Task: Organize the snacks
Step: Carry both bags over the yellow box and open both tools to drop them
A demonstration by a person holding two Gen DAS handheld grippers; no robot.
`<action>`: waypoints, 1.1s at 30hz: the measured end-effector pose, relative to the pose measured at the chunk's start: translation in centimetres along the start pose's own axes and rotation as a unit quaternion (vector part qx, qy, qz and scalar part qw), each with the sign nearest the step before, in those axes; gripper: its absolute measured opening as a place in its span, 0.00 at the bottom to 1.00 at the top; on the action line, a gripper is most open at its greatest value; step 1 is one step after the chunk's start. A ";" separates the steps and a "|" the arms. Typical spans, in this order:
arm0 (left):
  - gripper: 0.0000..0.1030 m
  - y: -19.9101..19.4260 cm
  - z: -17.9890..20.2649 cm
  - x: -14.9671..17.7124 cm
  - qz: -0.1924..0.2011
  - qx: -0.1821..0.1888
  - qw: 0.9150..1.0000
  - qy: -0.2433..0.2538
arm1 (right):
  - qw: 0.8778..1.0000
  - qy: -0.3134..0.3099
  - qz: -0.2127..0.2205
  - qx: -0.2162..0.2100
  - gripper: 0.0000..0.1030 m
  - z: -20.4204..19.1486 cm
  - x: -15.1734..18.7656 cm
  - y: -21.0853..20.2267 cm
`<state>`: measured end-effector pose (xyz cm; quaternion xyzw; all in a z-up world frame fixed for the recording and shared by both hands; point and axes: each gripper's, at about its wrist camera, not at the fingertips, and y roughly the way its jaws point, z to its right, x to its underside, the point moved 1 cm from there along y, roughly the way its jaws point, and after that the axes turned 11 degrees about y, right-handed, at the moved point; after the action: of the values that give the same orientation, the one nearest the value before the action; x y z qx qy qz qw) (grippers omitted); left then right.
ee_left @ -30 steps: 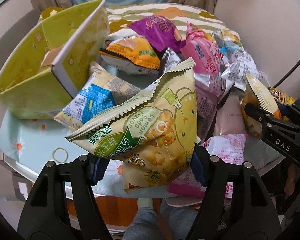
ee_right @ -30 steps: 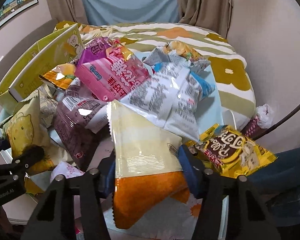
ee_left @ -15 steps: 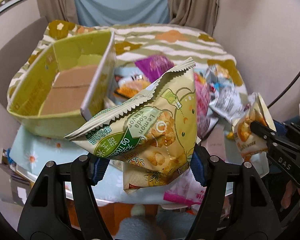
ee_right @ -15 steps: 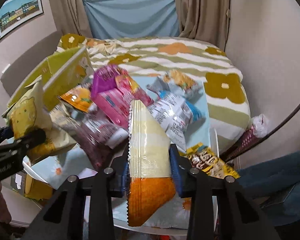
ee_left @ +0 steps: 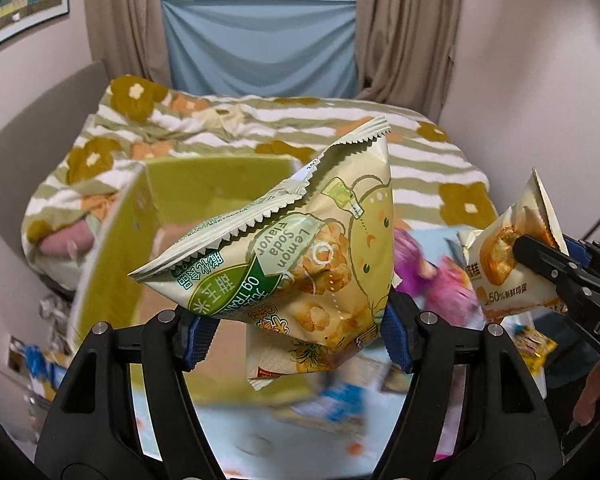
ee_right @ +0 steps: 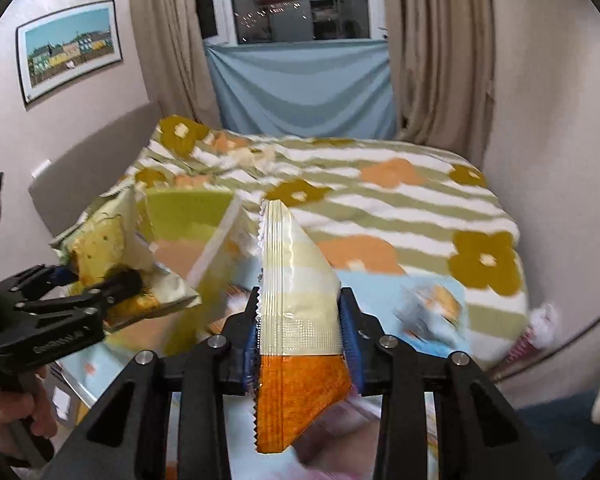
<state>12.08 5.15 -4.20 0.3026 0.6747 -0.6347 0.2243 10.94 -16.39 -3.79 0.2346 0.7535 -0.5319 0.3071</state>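
Note:
My left gripper [ee_left: 296, 332] is shut on a pale yellow-green lemon soda snack bag [ee_left: 300, 248] and holds it up over the open yellow-green box [ee_left: 204, 188]. It also shows at the left of the right wrist view [ee_right: 100, 256]. My right gripper [ee_right: 300, 340] is shut on a cream and orange snack bag [ee_right: 296, 300], held high above the table. That bag shows at the right of the left wrist view [ee_left: 512, 256]. The box [ee_right: 184, 212] lies below and to the left of it.
Several loose snack bags [ee_left: 432, 280] lie blurred on the light blue table [ee_left: 260, 436] below. A bed with a striped flower blanket [ee_right: 380, 184] lies behind. Walls close in on the left and right, with curtains at the back.
Both grippers have risen well above the table with their bags. The left one now hangs over the box, and the snack pile has dropped low in both views.

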 end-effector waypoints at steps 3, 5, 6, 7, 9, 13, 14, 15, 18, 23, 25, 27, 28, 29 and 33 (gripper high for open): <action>0.66 1.5 -4.2 -1.5 -0.004 -0.007 1.000 -0.003 | 1.000 0.001 0.002 -0.023 0.32 -3.3 -1.8 2.2; 0.66 2.6 -6.7 -2.3 -0.009 -0.012 1.000 -0.004 | 0.999 0.001 0.004 -0.032 0.32 -5.6 -2.9 3.9; 0.66 3.4 -8.0 -2.6 -0.012 -0.013 1.000 -0.004 | 0.999 0.001 0.003 -0.035 0.32 -6.7 -3.4 4.8; 0.66 4.2 -9.1 -2.9 -0.017 -0.013 1.000 -0.003 | 0.999 0.001 0.002 -0.038 0.32 -7.7 -3.8 5.7; 0.66 6.1 -11.0 -3.4 -0.028 -0.013 1.000 0.001 | 0.999 0.006 -0.001 -0.043 0.32 -9.4 -4.8 7.5; 0.66 9.7 -13.7 -3.6 -0.051 -0.004 0.999 0.013 | 0.999 0.021 -0.012 -0.043 0.32 -11.9 -6.0 10.9; 0.66 10.5 -14.0 -3.5 -0.058 -0.002 0.998 0.015 | 0.999 0.025 -0.015 -0.041 0.32 -12.3 -6.2 11.6; 0.66 11.3 -14.4 -3.4 -0.064 0.002 0.998 0.016 | 0.999 0.030 -0.020 -0.038 0.32 -12.8 -6.4 12.6; 0.74 13.4 -15.2 -3.1 -0.079 0.017 0.997 0.014 | 0.999 0.034 -0.029 -0.027 0.32 -13.4 -6.5 14.3; 1.00 14.8 -15.6 -2.4 -0.084 0.014 0.996 0.014 | 0.998 0.040 -0.046 -0.016 0.32 -13.6 -6.3 16.3; 1.00 14.6 -15.5 -1.8 -0.089 0.011 0.996 0.010 | 0.998 0.038 -0.052 -0.014 0.32 -13.7 -6.1 16.7; 1.00 14.2 -15.7 -1.4 -0.093 0.007 0.996 0.003 | 0.998 0.037 -0.059 -0.012 0.32 -13.7 -6.1 17.1; 1.00 13.9 -15.7 -1.1 -0.095 0.004 0.995 -0.003 | 0.997 0.038 -0.063 -0.013 0.32 -13.7 -6.0 17.3; 1.00 13.4 -15.8 -0.8 -0.096 0.000 0.995 -0.009 | 0.997 0.039 -0.067 -0.017 0.32 -13.7 -5.9 17.5; 1.00 12.3 -16.3 -0.1 -0.101 -0.011 0.994 -0.026 | 0.995 0.032 -0.086 -0.028 0.32 -13.8 -5.7 18.6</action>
<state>22.03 21.44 -11.46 0.2136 0.7025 -0.6545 0.1799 24.65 2.53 -8.51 0.1768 0.7948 -0.5275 0.2426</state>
